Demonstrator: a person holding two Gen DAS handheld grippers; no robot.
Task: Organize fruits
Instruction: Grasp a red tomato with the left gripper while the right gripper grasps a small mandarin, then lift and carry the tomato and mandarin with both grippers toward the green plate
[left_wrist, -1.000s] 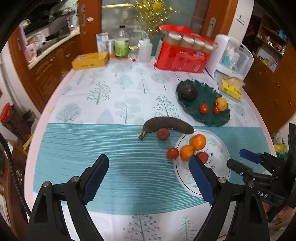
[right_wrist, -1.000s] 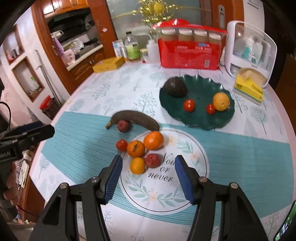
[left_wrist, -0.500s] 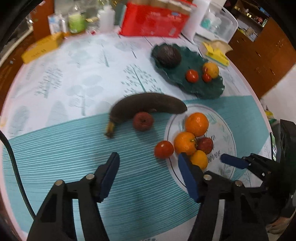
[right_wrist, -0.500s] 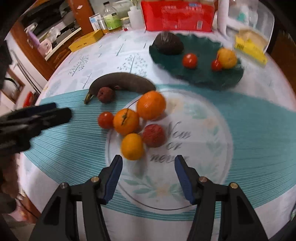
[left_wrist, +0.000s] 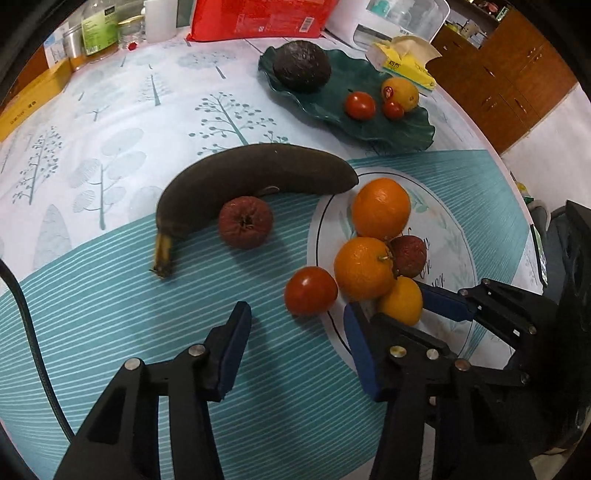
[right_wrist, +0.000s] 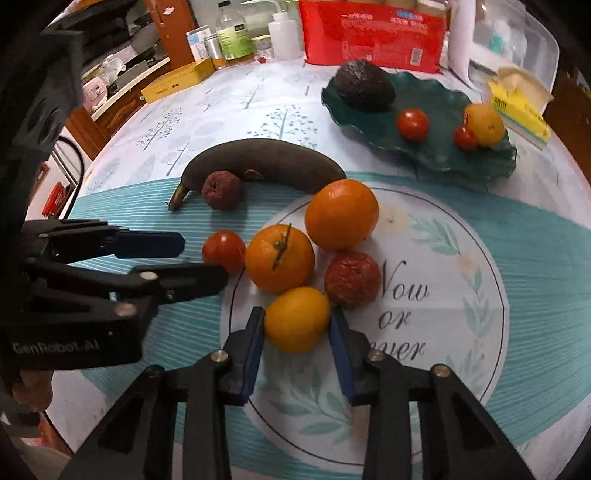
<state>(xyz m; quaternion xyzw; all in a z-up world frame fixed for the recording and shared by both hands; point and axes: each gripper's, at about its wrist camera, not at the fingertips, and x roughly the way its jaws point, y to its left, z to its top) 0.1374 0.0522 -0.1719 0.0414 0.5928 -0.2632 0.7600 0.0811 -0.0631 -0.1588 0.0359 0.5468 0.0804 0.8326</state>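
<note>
- Scanning from the far left: dark banana (left_wrist: 258, 170) on the tabletop (left_wrist: 110, 295), long axis running left to right, stem end at the left, well ahead of both claws.
- Pointing steeply down over the teal stripe: left claw (left_wrist: 295, 318), jaws just drawn partly in yet plainly apart, nothing between the pads.
- Sitting just beyond those fingertips, in line with the gap and a touch right of its centre: red tomato (left_wrist: 311, 290), on the cloth at the edge of the printed circle (right_wrist: 443, 295), just beside the stemmed orange (left_wrist: 364, 267). Probably only a short push forward needed to bring the pads alongside it.
- Closing just now on the small yellow citrus (right_wrist: 295, 321): right claw (right_wrist: 297, 316), a pad pressed to each flank, the fruit low on the printed circle and crowded against the stemmed orange and a wrinkled red fruit (right_wrist: 352, 278).
- Lying up and to the right of that grip, well apart: green plate (left_wrist: 406, 136), already carrying an avocado, two tomatoes and a yellow fruit. Nearer to the right hand than the left; likely a lift clear of the neighbours first, then a carry that way.
</note>
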